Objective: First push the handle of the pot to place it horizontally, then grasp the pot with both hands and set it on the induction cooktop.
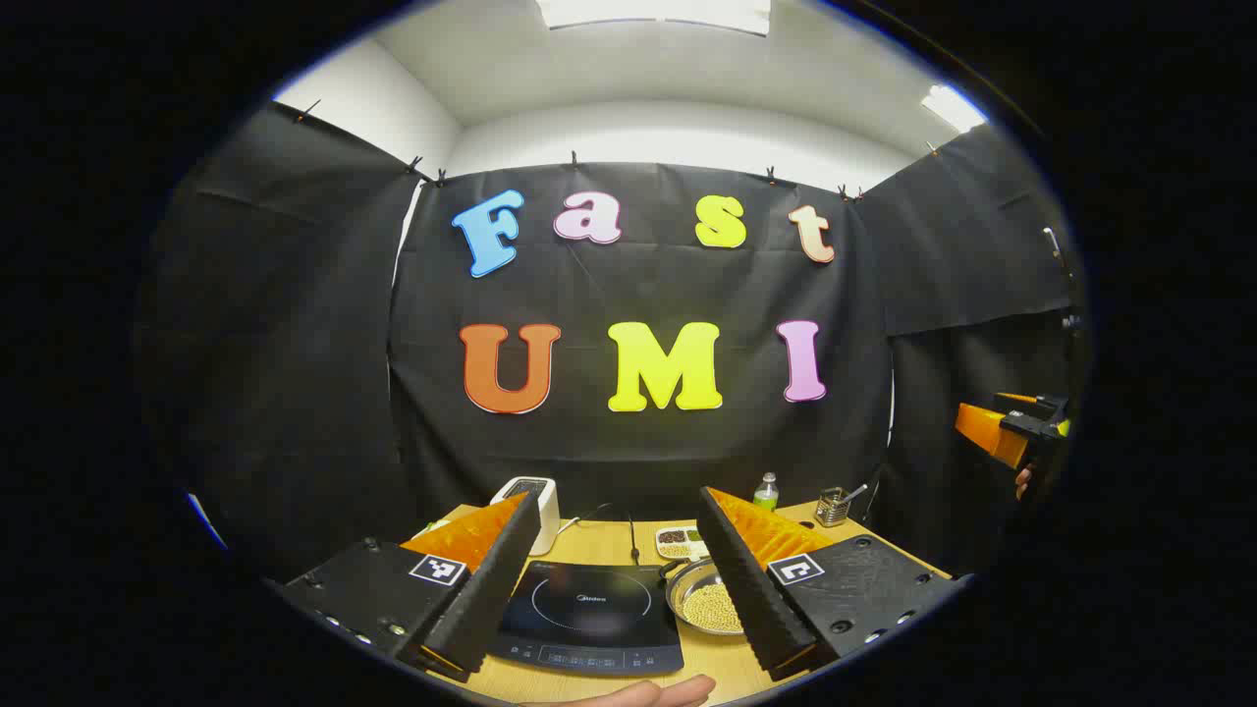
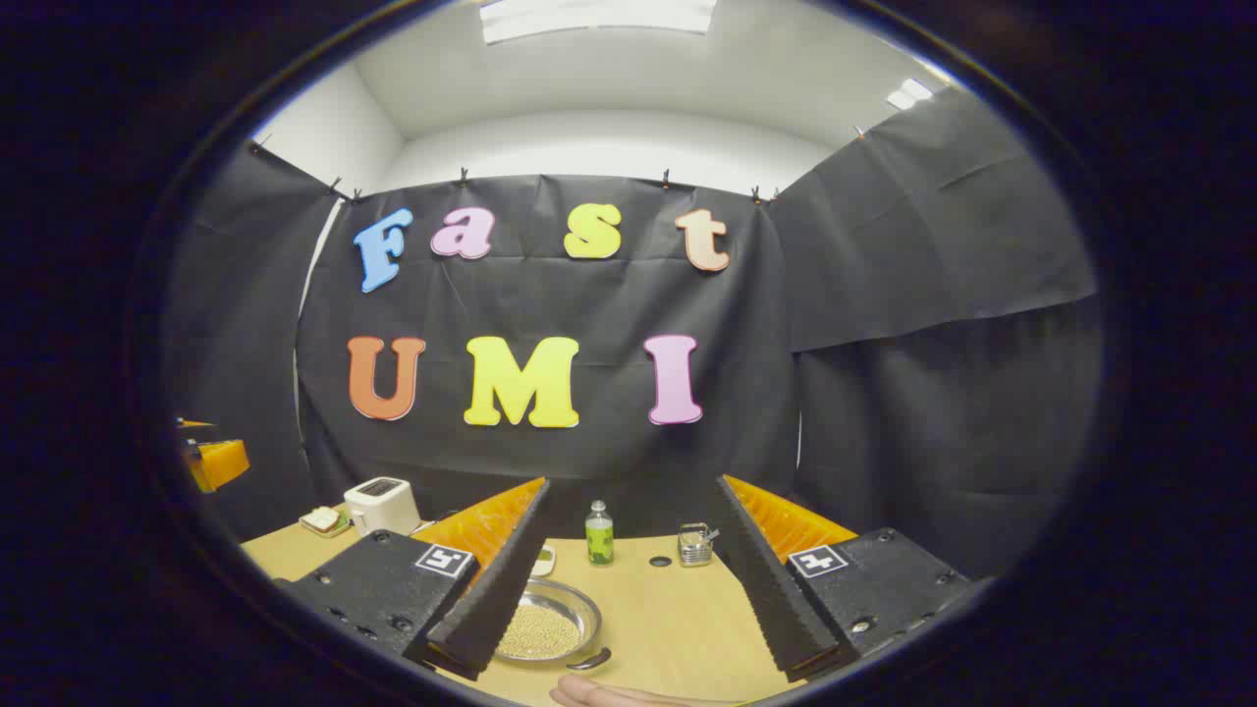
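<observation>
No text reads cleanly: the induction cooktop (image 1: 589, 614) has a small white brand mark at the centre of its glass and a row of printed control icons along its near edge, all too small to make out. The green bottle (image 2: 599, 535) has a label, also illegible. Signs: a square black-and-white coded marker (image 1: 437, 570) on each finger block of the left gripper (image 1: 621, 496), and the same kind of tag (image 2: 817, 561) on both blocks of the right gripper (image 2: 633, 481); they carry no letters or digits.
</observation>
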Demonstrator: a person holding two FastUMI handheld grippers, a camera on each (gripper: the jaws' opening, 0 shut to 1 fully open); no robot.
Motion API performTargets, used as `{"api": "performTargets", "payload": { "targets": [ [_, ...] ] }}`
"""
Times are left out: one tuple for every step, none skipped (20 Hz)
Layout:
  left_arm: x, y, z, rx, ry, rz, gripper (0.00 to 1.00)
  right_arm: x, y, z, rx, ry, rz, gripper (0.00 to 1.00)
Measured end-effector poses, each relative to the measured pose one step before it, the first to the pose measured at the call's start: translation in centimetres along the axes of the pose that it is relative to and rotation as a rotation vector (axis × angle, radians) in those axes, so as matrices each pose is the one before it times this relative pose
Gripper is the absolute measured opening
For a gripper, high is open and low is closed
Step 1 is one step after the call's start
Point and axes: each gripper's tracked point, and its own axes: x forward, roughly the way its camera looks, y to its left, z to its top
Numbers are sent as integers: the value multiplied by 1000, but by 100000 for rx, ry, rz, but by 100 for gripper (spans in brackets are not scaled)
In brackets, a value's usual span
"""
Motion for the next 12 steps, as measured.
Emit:
{"api": "performTargets", "payload": {
  "targets": [
    [-2,195,379,1089,-1221,151,95,52,-22,66,411,-201,192,100],
    [119,369,61,678,-522,608,96,30,-137,-17,-149,-52,5,100],
    [-25,74,14,144,51,18,96,21,-68,-1,-262,-466,25,100],
    [-151,-113,46,-523,-284,-655,96,-91,-98,239,-96,-776,71,100],
    [-27,-195,266,-1153,-645,-866,96,-51,-23,110,89,-863,220,100],
    [139,-167,88,-1161,-646,-806,96,-100,69,18,402,-474,770,100],
    [10,-129,21,-804,-113,-671,96,-50,197,-212,682,-89,771,100],
    [-54,-102,-69,-112,275,-803,95,-78,-142,-43,509,-599,-321,100],
    [-48,40,-30,552,231,-97,96,92,-478,132,360,-1026,-1402,100],
    [-108,392,-120,604,196,718,96,-50,-342,124,-67,-779,-1173,100],
    [13,342,-192,115,503,490,96,-101,-68,-5,-63,-702,-481,100],
    [74,-312,-198,-182,887,-257,96,1,-51,56,-112,-199,-387,100]
  ]
}}
